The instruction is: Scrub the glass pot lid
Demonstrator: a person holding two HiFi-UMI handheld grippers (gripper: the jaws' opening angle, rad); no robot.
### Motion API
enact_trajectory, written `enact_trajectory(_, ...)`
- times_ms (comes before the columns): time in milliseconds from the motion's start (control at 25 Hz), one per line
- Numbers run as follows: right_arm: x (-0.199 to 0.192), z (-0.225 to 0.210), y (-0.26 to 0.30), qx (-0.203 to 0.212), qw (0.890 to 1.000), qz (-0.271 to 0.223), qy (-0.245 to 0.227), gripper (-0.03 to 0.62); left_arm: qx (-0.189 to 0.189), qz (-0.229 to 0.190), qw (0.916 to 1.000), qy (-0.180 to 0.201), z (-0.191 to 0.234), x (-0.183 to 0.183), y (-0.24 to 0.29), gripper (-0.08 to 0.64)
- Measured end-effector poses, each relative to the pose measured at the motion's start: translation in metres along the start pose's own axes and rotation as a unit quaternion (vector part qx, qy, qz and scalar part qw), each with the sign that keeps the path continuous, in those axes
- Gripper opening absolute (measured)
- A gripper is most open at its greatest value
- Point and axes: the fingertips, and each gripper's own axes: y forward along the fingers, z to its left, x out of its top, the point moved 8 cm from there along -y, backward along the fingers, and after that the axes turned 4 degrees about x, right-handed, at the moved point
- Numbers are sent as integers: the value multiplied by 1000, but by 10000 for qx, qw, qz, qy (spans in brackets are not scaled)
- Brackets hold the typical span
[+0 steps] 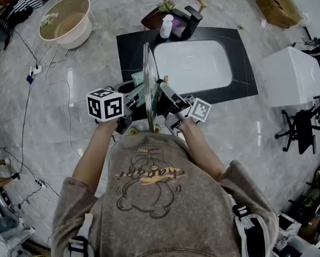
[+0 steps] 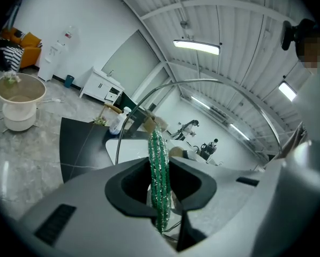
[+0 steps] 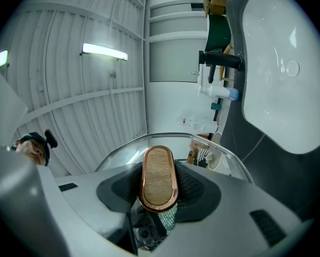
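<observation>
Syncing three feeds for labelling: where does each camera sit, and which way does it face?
Head view: on the person's head, facing steeply down at sink, upright glass lid, left gripper, right gripper; forearms and shirt show.
Left gripper view: on that gripper, along jaws shut on a green scourer, towards the lid.
Right gripper view: on that gripper, along jaws clamping the lid's wooden handle.
Shared: all three show lid and sink.

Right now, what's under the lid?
The lid, held on edge, is above the black counter beside the sink. Beneath its near end, the person blocks the view.
</observation>
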Motion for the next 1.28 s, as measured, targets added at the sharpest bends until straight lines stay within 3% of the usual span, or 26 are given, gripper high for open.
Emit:
enact_trajectory(520,-11,6,-2,80,9998,74,144,181,461,81,9986,-259,32,-27,15,87)
enact_trajectory(760,-11,10,1,109,9998,146,32,181,466,77,9984,-316,36,-29,14,87)
enact_trajectory(1080,-1,9,-8,-98,9997,-3,-209,181,372,-26,9989,-283,33,-23,5,87)
enact_trajectory(1280,10,5,-23,-296,9988,-120,-372,181,348,-166,9982,-451,38,-21,-10,87)
